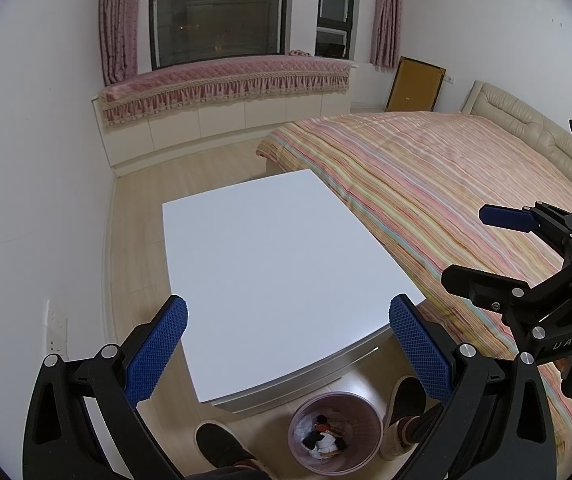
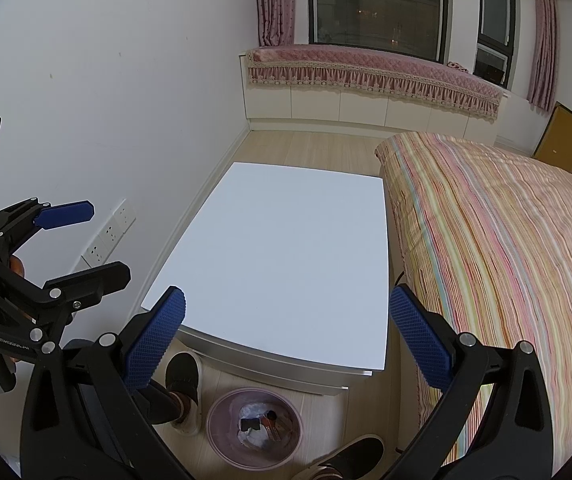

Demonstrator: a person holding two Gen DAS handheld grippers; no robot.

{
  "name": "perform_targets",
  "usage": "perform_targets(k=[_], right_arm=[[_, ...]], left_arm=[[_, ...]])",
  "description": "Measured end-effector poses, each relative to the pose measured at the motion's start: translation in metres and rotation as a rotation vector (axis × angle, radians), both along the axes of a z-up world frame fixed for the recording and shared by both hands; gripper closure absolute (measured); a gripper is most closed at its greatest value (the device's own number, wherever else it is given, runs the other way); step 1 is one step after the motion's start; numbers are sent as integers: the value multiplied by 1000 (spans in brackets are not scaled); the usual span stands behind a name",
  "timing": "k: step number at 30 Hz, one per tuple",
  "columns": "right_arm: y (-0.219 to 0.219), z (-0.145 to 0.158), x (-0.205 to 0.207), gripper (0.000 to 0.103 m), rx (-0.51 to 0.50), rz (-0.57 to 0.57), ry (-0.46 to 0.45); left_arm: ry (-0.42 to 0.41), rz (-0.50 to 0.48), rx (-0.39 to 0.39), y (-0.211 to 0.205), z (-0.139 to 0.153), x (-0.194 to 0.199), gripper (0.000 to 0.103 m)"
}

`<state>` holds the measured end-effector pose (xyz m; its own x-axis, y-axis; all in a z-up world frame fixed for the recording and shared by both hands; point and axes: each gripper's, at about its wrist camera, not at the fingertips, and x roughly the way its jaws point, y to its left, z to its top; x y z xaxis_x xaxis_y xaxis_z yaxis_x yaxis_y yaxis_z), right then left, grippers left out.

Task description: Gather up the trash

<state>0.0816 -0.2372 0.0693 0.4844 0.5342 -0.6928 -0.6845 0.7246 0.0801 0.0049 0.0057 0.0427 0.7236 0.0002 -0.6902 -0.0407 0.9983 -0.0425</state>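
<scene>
1. The left gripper (image 1: 287, 354) and right gripper (image 2: 286, 346) hover with fingers apart and empty; the risk is declaring the job done too soon, since litter may lie out of view.
2. On the floor at the bench's near edge, between the person's shoes, the bin (image 2: 254, 429) holds the trash (image 2: 260, 427): crumpled white, black and red scraps.
3. Beyond, the white bench (image 2: 286, 256) looks bare; the striped bed (image 2: 505, 240) flanks it.

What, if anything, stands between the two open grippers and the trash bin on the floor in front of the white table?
Nothing visible does. The trash bin sits open-topped on the floor between the person's shoes, just before the white table. The left gripper and right gripper hang open above it, both empty.
</scene>
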Motion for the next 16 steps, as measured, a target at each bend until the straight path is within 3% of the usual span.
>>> perform_targets(k=[16], right_arm=[[0,-10,4,3,-7,2,12]], left_arm=[[28,9,-18,7,-10,7,6]])
